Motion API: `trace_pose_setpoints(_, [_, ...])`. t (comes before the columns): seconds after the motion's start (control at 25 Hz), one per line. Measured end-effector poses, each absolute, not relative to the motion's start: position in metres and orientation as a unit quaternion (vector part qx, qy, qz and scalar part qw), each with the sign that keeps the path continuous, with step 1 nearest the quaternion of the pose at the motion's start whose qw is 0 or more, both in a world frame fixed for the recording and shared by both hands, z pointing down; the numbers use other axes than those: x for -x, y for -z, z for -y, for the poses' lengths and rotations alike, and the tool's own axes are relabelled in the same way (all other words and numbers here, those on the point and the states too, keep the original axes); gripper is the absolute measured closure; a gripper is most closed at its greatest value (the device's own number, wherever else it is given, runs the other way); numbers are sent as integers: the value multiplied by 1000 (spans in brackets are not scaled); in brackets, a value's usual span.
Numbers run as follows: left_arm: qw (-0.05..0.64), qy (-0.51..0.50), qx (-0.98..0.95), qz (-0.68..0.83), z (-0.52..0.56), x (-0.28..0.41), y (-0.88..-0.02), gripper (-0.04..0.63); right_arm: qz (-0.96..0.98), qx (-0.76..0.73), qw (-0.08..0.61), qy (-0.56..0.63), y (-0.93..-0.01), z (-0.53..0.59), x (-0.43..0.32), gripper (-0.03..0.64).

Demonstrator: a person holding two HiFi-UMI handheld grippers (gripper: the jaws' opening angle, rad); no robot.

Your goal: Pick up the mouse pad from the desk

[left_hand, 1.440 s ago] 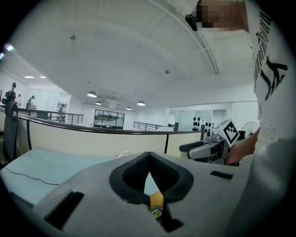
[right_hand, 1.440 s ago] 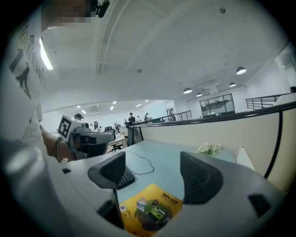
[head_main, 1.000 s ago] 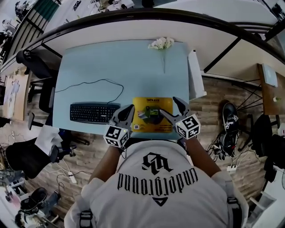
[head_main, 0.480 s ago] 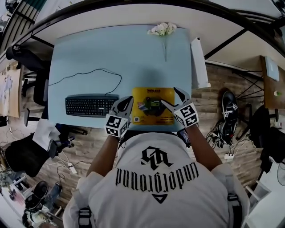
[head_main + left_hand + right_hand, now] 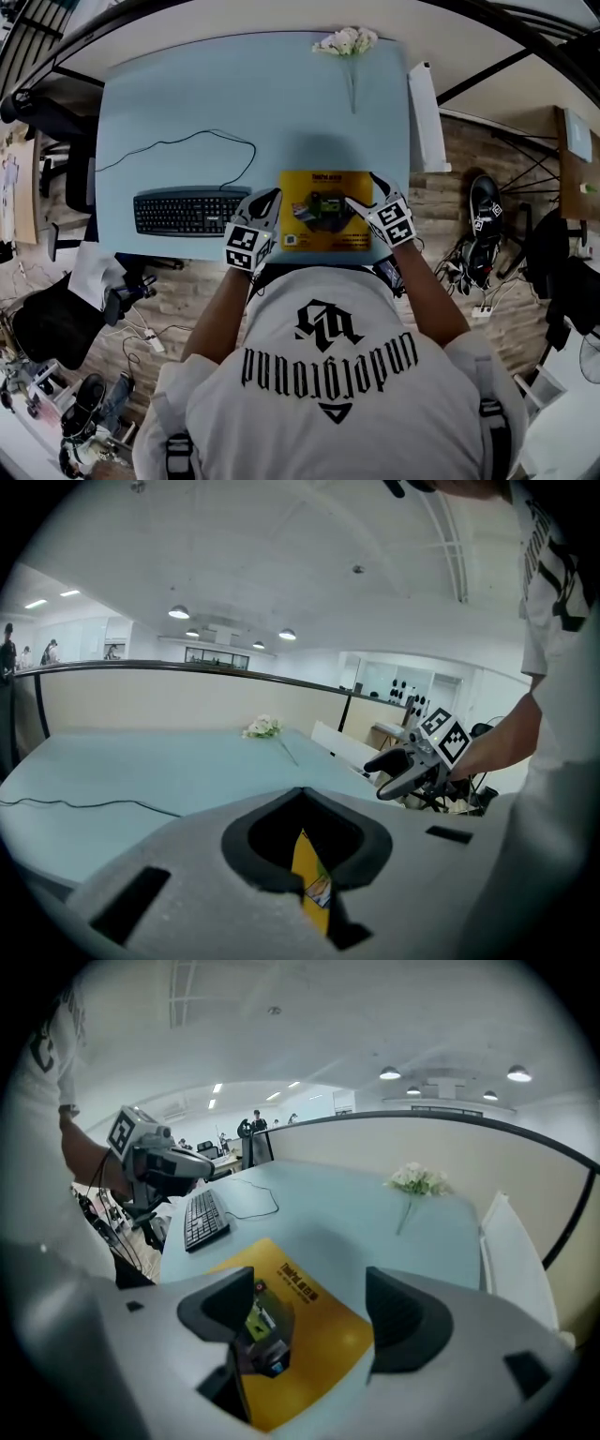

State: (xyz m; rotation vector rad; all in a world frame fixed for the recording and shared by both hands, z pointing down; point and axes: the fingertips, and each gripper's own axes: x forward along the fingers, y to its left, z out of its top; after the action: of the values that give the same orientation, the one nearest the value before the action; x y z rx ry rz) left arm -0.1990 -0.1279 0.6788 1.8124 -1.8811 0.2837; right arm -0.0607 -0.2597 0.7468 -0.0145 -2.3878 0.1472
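Note:
A yellow mouse pad (image 5: pixel 328 217) with dark print lies flat near the front edge of the light blue desk (image 5: pixel 234 94). My right gripper (image 5: pixel 364 193) hovers over the pad's right part with its jaws open; the pad (image 5: pixel 309 1335) shows between and below them, untouched. My left gripper (image 5: pixel 265 200) hangs just left of the pad, jaws shut on nothing. Only a thin strip of the pad (image 5: pixel 309 878) shows through its slit. Each gripper view also shows the other gripper: the right gripper (image 5: pixel 405 767) and the left gripper (image 5: pixel 161 1162).
A black keyboard (image 5: pixel 187 212) with a looping cable (image 5: pixel 202 145) lies left of the pad. White flowers (image 5: pixel 345 40) rest at the desk's far edge. A white panel (image 5: pixel 427 117) runs along the desk's right side. Chairs and cables stand on the wooden floor around.
Both grippers have sunk toward the desk and tipped downward. The right one now reaches over the pad's right edge. The pad has not moved.

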Motion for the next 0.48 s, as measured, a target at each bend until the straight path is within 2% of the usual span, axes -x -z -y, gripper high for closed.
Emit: trace_pose_setpoints(0.48, [287,-123,-670,673,130,202,-719,588,886,20,460,-47,-830,270,45,218])
